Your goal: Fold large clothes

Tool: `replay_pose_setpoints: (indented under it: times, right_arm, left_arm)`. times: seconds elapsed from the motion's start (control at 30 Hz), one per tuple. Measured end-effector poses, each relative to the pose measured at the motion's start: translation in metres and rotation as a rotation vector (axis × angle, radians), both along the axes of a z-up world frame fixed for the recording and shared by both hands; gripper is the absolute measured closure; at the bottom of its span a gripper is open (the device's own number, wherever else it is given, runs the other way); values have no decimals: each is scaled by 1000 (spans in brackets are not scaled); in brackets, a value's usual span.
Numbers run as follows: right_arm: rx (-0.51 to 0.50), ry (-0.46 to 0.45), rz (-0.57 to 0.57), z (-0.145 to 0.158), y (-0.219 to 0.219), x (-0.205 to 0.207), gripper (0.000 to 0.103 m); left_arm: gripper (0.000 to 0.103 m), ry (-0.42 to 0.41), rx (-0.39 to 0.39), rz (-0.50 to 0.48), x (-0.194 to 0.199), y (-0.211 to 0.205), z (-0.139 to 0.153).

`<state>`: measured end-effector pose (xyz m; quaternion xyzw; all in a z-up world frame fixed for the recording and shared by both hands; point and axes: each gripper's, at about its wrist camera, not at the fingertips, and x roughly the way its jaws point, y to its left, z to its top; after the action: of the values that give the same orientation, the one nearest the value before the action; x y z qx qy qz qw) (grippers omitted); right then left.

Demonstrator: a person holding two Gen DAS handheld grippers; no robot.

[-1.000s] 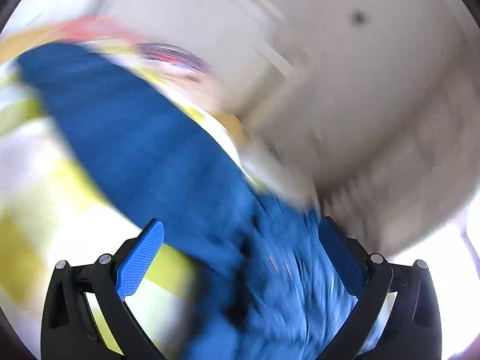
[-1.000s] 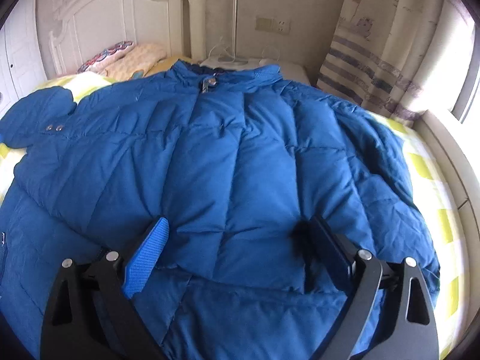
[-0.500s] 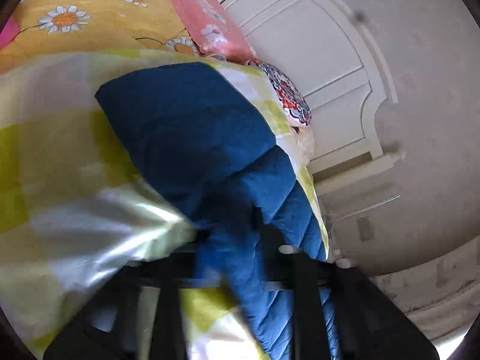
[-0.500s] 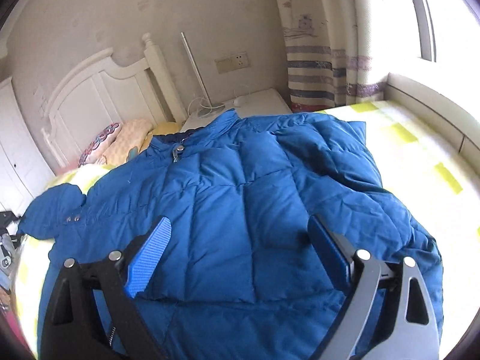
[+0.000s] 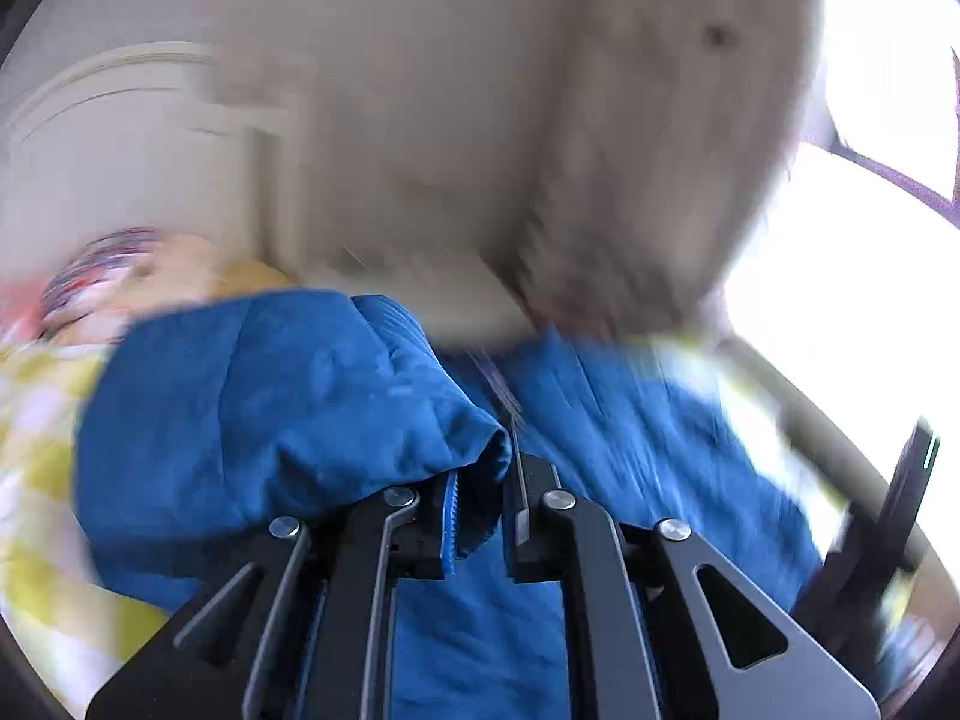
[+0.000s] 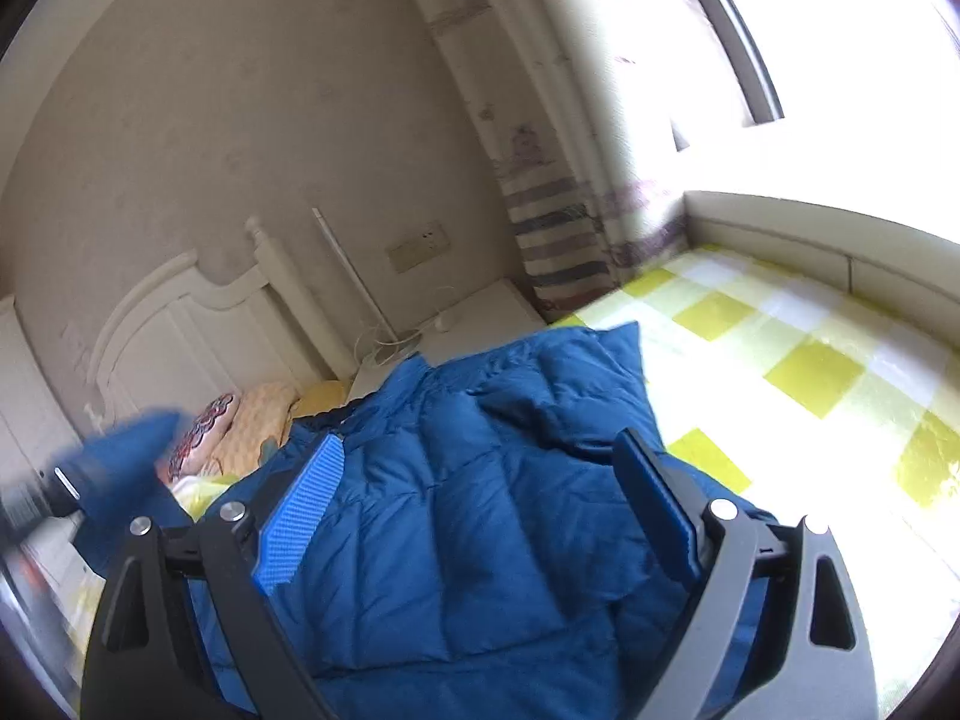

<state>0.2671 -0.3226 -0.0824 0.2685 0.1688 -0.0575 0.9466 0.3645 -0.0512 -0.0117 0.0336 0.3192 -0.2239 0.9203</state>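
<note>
A large blue puffer jacket [image 6: 480, 528] lies spread on a bed with a yellow and white checked sheet [image 6: 798, 372]. My left gripper [image 5: 483, 516] is shut on the jacket's sleeve [image 5: 288, 408] and holds it lifted over the jacket body [image 5: 648, 450]. In the right wrist view the lifted sleeve [image 6: 126, 462] shows blurred at the far left. My right gripper [image 6: 486, 516] is open and empty, hovering just above the middle of the jacket.
A white headboard [image 6: 180, 324] and pillows [image 6: 240, 426] stand at the head of the bed. A white nightstand [image 6: 468, 318] with cables and a striped curtain [image 6: 558, 228] are beyond it. A bright window ledge [image 6: 840, 240] runs along the right side.
My left gripper has closed on the sleeve and swung it up and over toward the jacket body. My right gripper has tilted up and stayed open above the jacket.
</note>
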Motion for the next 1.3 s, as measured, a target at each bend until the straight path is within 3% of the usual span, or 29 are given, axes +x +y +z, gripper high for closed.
replay_pose_setpoints:
  times: [0.07,0.1,0.13,0.17,0.33,0.4,0.43,0.47,0.5,0.53,0.6,0.7,0.77,0.83,1.03,1.13,1.2,1.3]
  right_arm:
    - [26,10,-1,-3,-4,2,13]
    - [29,12,3,-4,-5,3,13]
    - [27,14,7,-5,-3,3,13]
    - [20,20,15,-5,-1,5,13]
    - [-2,40,33,-6,7,8,13]
    - [13,36,31,-8,4,7,13]
    - [20,36,30,-8,3,7,13]
    - [28,35,28,-9,2,7,13]
    - [33,35,27,-9,1,7,13]
    - [33,35,27,-10,1,5,13]
    - [19,39,33,-9,3,5,13]
    - [-32,52,53,-7,12,9,13]
    - [-83,65,68,-6,21,12,13]
    - [-120,74,77,-6,28,14,13]
    - [-168,85,108,-6,38,18,13]
    - [-209,62,141,-2,47,17,13]
    - [-277,34,207,3,66,15,13]
    - [-495,19,392,11,130,15,13]
  left_arm:
    - [92,130,199,-114,-3,-59,-63]
    - [92,136,273,-119,-7,-74,-86]
    - [91,50,342,-93,-18,-82,-97]
    - [91,-9,415,-85,-28,-91,-101]
    - [84,-22,531,-119,-46,-97,-81]
    - [71,-124,568,-135,-66,-85,-65]
    - [62,-151,544,-175,-82,-76,-56]
    - [23,-136,509,-227,-95,-68,-49]
    - [4,-114,472,-282,-104,-58,-45]
    - [4,-113,429,-318,-116,-45,-41]
    - [4,-126,371,-239,-118,-22,-35]
    - [4,-63,125,45,-94,48,-23]
    - [5,70,7,357,-69,105,-28]
    - [5,164,-79,460,-55,134,-37]
    - [5,260,5,509,-25,132,-85]
    - [4,282,-22,504,-21,137,-97]
    - [4,277,-19,505,-20,135,-101]
    - [4,275,-23,503,-18,129,-103]
